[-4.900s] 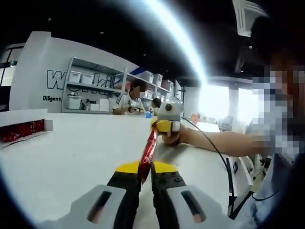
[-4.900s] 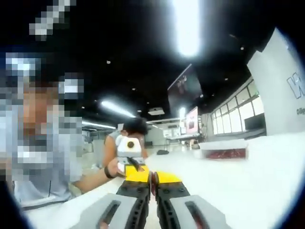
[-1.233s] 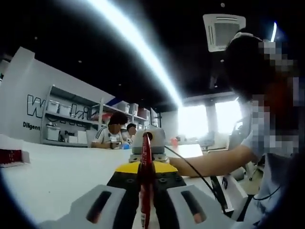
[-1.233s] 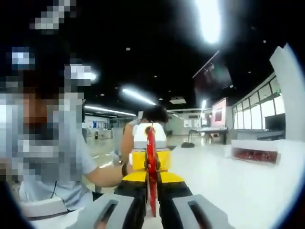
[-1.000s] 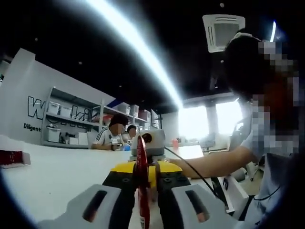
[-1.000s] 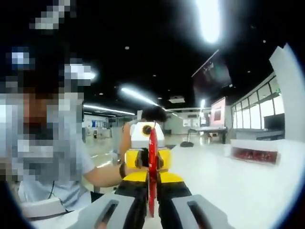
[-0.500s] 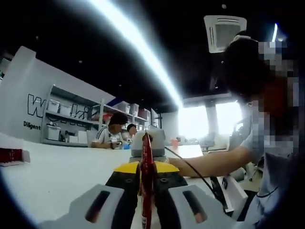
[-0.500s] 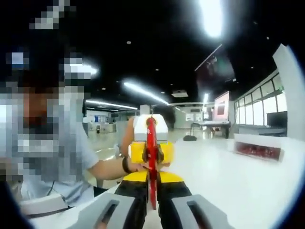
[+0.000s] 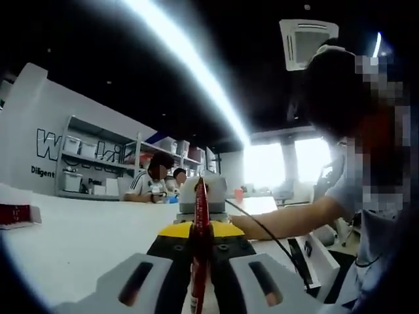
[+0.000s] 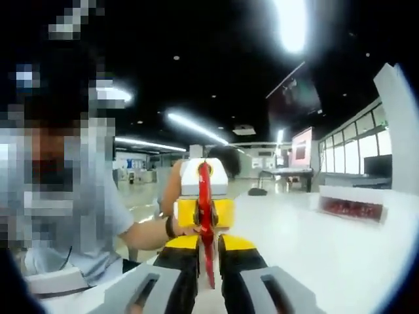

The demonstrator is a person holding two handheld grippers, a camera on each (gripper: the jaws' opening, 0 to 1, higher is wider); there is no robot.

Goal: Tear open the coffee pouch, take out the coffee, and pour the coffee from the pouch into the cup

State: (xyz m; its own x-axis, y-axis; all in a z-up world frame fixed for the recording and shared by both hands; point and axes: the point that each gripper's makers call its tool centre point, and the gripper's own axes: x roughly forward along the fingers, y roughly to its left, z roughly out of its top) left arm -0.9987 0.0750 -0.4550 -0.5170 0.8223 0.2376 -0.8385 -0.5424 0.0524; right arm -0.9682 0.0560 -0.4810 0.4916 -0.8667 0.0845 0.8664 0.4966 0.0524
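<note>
The red coffee pouch (image 9: 200, 204) stands edge-on in the left gripper view, rising from between the jaws of my left gripper (image 9: 200, 230), which is shut on its lower part. Its upper end reaches my right gripper, which faces me close behind. In the right gripper view the same pouch (image 10: 205, 190) runs from my right gripper (image 10: 208, 243) to the left gripper (image 10: 203, 212) opposite. The right jaws close around its near end with a slim gap showing. No tear in the pouch can be made out.
A white table (image 9: 72, 242) spreads below both grippers. A low white box of red pouches (image 10: 350, 208) lies on it to one side. The person's forearm (image 9: 288, 219) reaches in from the right. Two seated people (image 9: 150, 186) and shelves (image 9: 91, 170) are at the back.
A second ago the left jaws stood briefly wider around the pouch, then closed again. The right jaws now sit slightly further apart than half a second ago. Both grippers stay close together.
</note>
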